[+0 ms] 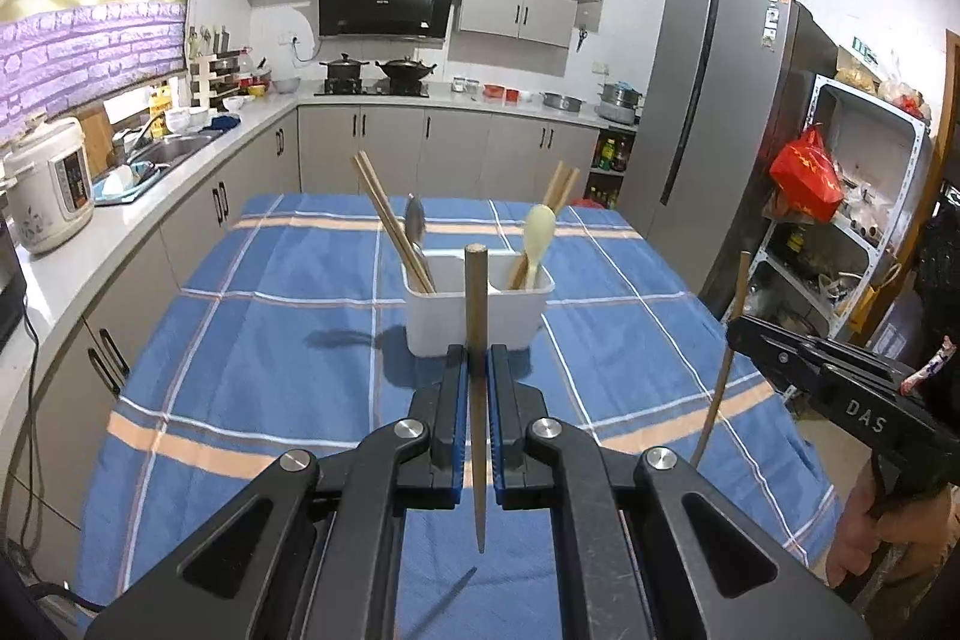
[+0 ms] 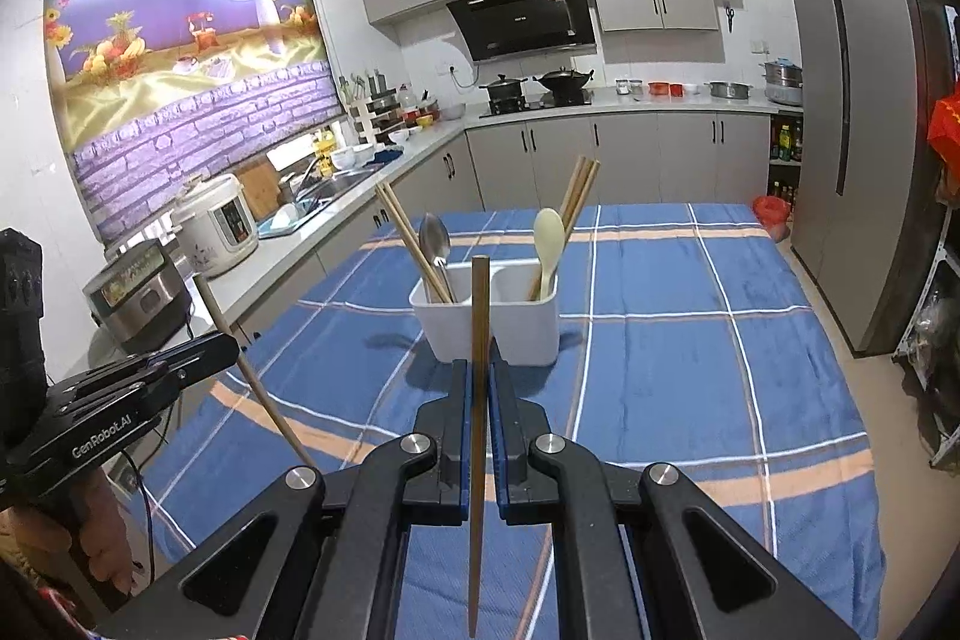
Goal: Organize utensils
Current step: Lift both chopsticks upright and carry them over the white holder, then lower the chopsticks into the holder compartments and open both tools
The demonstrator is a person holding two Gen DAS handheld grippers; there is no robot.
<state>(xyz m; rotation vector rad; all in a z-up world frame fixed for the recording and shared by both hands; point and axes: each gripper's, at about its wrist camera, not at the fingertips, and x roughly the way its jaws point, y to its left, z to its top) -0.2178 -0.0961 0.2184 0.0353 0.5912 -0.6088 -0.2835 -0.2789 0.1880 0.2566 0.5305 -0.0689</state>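
A white two-compartment utensil holder [image 1: 477, 313] [image 2: 492, 322] stands on the blue checked tablecloth. Its left compartment holds wooden chopsticks [image 1: 393, 226] and a metal spoon [image 1: 414, 223]; its right one holds chopsticks [image 1: 558, 193] and a cream plastic spoon [image 1: 537, 235]. My left gripper [image 1: 478, 355] is shut on a single brown chopstick [image 1: 476, 316] that stands upright, thick end up, just in front of the holder. My right gripper [image 2: 479, 370] is shut on another brown chopstick [image 2: 480, 316], also upright. Each gripper shows at the edge of the other view: right gripper [image 1: 741, 334], left gripper [image 2: 231, 343].
The table [image 1: 270, 340] fills the middle, with a kitchen counter, sink and rice cooker [image 1: 51, 184] on the left. A steel fridge [image 1: 714, 130] and a cluttered shelf rack [image 1: 852, 220] stand on the right. A person's hand [image 1: 864, 538] holds the right gripper's handle.
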